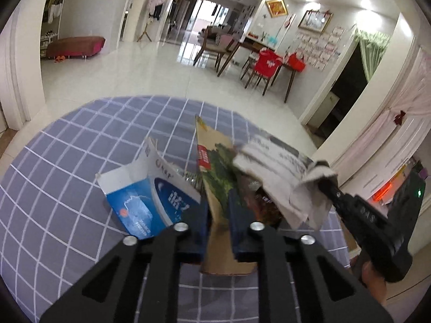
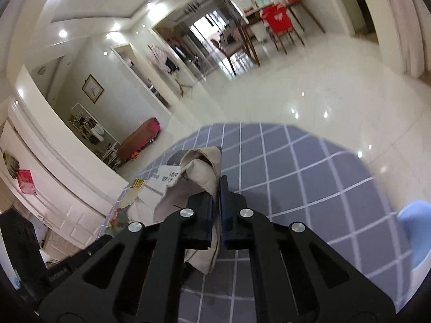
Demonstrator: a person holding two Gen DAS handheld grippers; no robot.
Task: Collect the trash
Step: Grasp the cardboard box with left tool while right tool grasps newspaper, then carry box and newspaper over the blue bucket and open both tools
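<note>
Open checked tablecloth (image 1: pixel 67 177) left of blue-white carton (image 1: pixel 145 202); upright cardboard box (image 1: pixel 215 177) blocking the centre.

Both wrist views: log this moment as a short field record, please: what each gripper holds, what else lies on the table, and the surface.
left gripper: shut on the printed paper bag, held upright
right gripper: shut on crumpled paper, at the bag's open top
also on table: opened blue-and-white carton, left of the bag
surface: blue grid-pattern tablecloth
task state: paper not yet released

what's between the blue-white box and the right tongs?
Left wrist view: the upright cardboard bag gripped by the left tongs stands between the blue-white box and the right tongs.
</note>
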